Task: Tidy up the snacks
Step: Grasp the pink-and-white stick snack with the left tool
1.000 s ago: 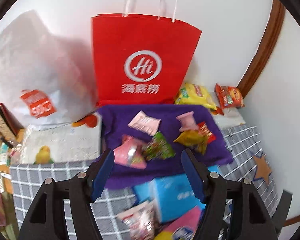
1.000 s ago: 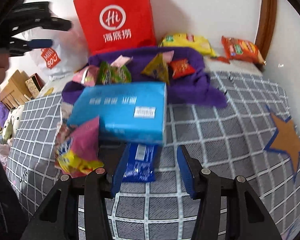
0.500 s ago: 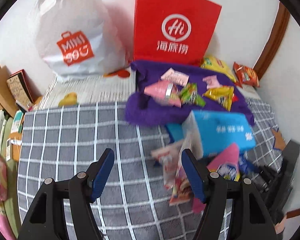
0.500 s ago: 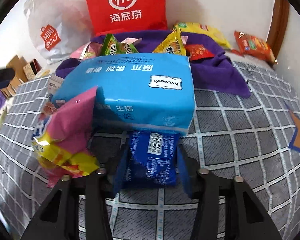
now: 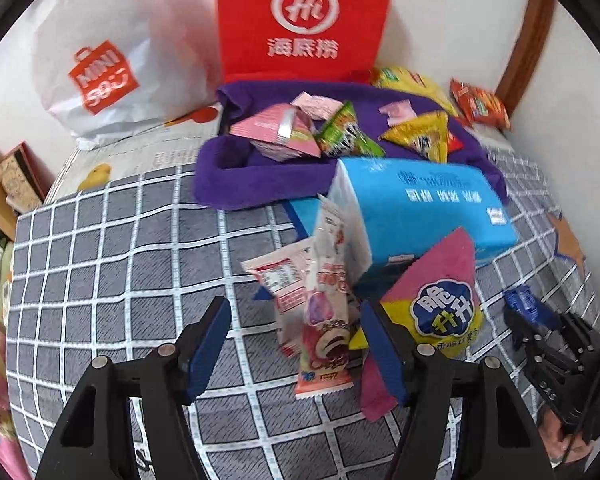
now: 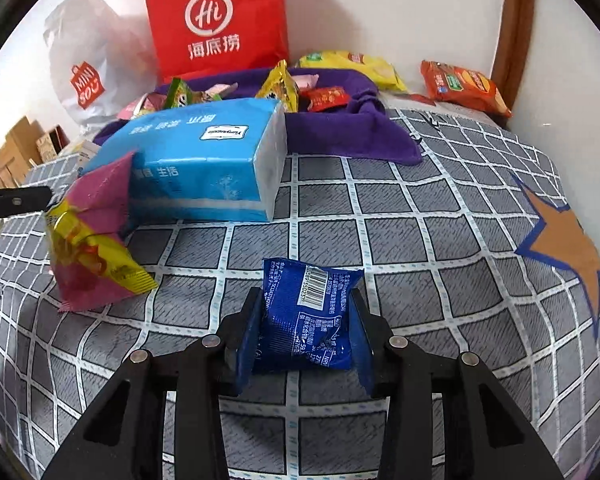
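My right gripper (image 6: 306, 300) is shut on a dark blue snack packet (image 6: 312, 320) and holds it just above the grey checked bed cover (image 6: 420, 240). Seen from the left wrist, that gripper (image 5: 528, 320) sits at the far right. My left gripper (image 5: 294, 308) hangs over a pink-and-white cake packet (image 5: 324, 320); its jaws are closing, and the packet lies between the pads without touching them. A pink-and-yellow packet (image 5: 440, 312) leans against the right finger. The purple cloth (image 5: 228, 176) behind holds several small snacks.
A big blue tissue pack (image 6: 204, 160) lies between the grippers and the purple cloth (image 6: 360, 136). A red paper bag (image 5: 304, 20) and a white plastic bag (image 5: 100, 80) stand against the wall. An orange packet (image 6: 464, 84) lies at the back right.
The right gripper closed on the blue packet and drew it out from under the tissue pack. The left gripper dropped from the purple cloth to the loose packets in front.
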